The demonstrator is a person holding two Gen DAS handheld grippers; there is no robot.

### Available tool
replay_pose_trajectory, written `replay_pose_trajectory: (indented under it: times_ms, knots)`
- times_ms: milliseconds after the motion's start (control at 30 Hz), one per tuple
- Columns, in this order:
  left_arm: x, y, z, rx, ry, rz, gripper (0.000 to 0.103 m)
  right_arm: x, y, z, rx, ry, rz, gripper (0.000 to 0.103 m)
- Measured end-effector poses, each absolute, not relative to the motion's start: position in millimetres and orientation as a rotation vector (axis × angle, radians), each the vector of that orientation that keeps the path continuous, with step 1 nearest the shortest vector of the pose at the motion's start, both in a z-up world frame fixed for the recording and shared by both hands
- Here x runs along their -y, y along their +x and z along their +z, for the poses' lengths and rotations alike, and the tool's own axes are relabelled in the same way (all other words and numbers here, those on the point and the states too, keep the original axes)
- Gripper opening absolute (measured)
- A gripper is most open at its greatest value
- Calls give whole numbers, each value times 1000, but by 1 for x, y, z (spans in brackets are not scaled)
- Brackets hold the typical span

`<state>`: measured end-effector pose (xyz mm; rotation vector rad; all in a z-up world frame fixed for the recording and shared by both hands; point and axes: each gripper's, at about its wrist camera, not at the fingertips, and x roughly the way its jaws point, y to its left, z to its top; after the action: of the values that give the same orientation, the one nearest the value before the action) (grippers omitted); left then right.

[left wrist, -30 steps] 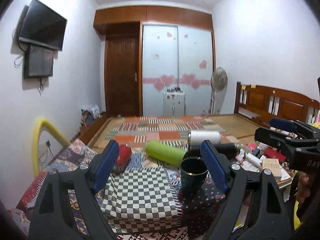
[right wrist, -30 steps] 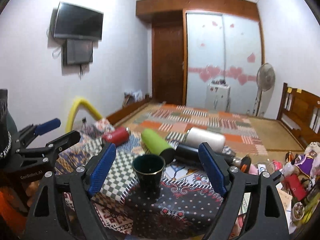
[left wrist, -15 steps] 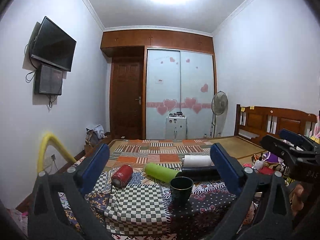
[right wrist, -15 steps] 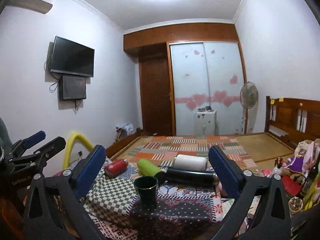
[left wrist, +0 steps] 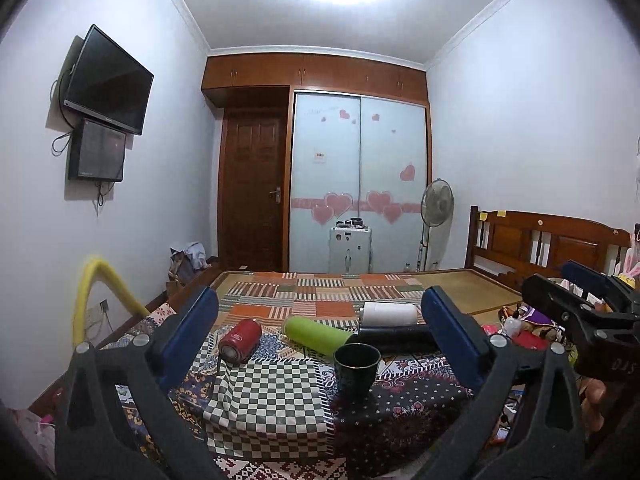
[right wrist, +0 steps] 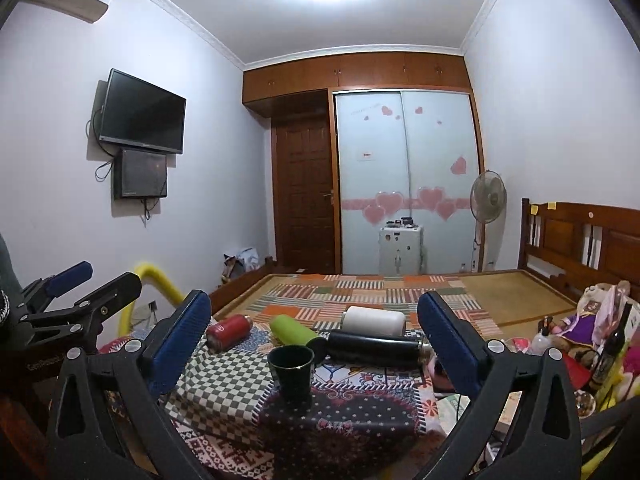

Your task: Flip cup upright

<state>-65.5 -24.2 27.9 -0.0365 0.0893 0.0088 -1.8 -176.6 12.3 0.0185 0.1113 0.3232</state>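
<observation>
A: How do the two tools stand?

B: The left gripper (left wrist: 320, 332) is spread wide with nothing between its blue pads, and it touches nothing. The right gripper (right wrist: 314, 338) is spread just as wide and is equally empty. Each one shows at the edge of the other's view.

A: And the cup?

B: The dark cup (left wrist: 357, 371) stands upright, mouth up, on the dark floral cloth (right wrist: 340, 420), apart from both grippers. It sits at the border with the green-and-white checked cloth (left wrist: 268, 400).

A: What lies around it?

B: Just behind the cup lies a lime-green bottle (left wrist: 318, 335) on its side, its dark end close to the cup. A black flask (right wrist: 374, 348) lies on its side to the right of that, and a white cylinder (right wrist: 375, 320) lies behind the flask. A red can (left wrist: 240, 340) lies tipped over to the left, on the patterned cloth.

A: Anything between the grippers and the cup?

B: Only cloth. To the right there is a cluttered heap with a stuffed toy (right wrist: 588, 316).
</observation>
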Motion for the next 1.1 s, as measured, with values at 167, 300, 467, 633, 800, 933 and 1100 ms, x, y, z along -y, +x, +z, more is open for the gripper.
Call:
replay_pose_trajectory:
  times_ms: [167, 300, 467, 633, 800, 933, 1100]
  knots:
    - [26, -65, 26, -94, -34, 6, 103, 177, -2, 12, -115, 20, 315, 103]
    - [26, -62, 24, -99, -40, 5, 103, 178, -1, 11, -117, 17, 305, 103]
    - [26, -60, 23, -104, -39, 5, 103, 179, 1, 10, -127, 18, 298, 103]
    - [26, -57, 21, -113, -35, 5, 103, 180, 1, 10, -137, 22, 302, 103]
    - [25, -54, 20, -120, -41, 7, 103, 178, 1, 12, -135, 19, 302, 103]
    - [25, -54, 20, -120, -42, 10, 103, 179, 1, 12, -134, 18, 301, 103]
    - [25, -54, 19, -119, -38, 12, 103, 178, 1, 12, -134, 17, 302, 103]
